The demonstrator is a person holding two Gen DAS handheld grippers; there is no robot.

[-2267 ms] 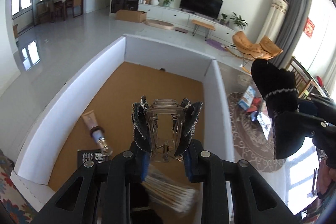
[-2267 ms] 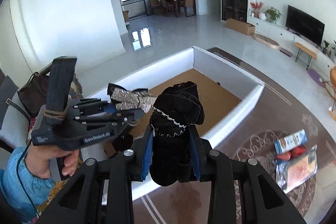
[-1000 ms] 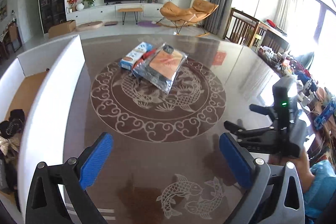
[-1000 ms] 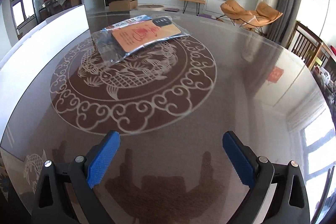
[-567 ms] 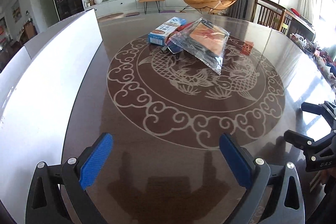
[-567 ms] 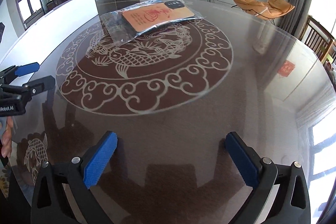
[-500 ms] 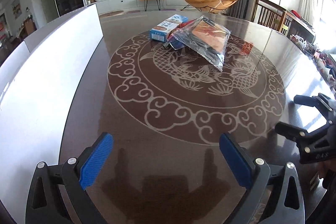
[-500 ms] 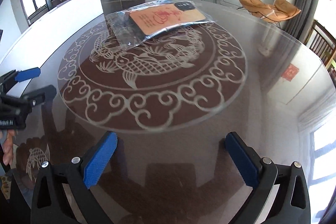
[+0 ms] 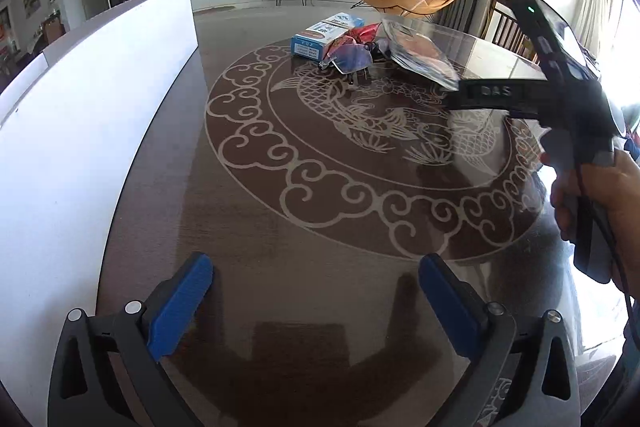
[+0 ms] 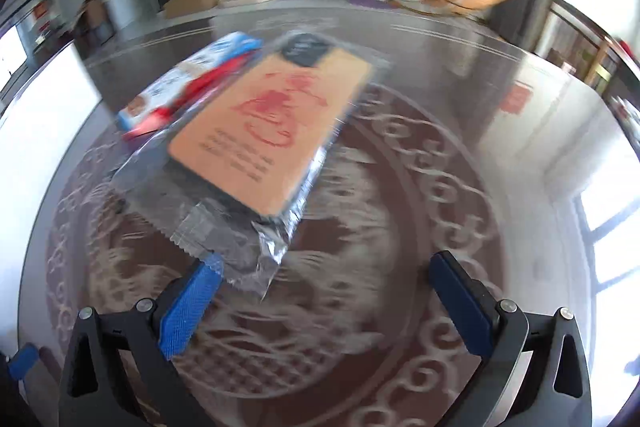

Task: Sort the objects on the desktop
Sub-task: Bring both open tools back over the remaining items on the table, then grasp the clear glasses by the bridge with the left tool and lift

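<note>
A clear plastic bag with an orange card inside [image 10: 272, 131] lies on the dark patterned table [image 10: 460, 131], just beyond my open right gripper [image 10: 324, 291]; the bag's near corner reaches its left finger. Behind the bag lie a blue-and-white box [image 10: 200, 67] and a red item [image 10: 208, 83]. In the left wrist view the same box [image 9: 326, 35], a red and blue wrapped thing [image 9: 352, 53] and the bag [image 9: 420, 53] sit at the far side of the table. My left gripper [image 9: 316, 301] stands open and empty over the near table edge.
A tall white box wall [image 9: 80, 131] runs along the table's left side. A person's hand [image 9: 600, 195] holds the right gripper body [image 9: 560, 87] at the right in the left wrist view. Chairs stand past the table's far right edge.
The right gripper has moved forward across the table to the plastic bag, which now fills its view. The left gripper stays near the table edge. Both remain open.
</note>
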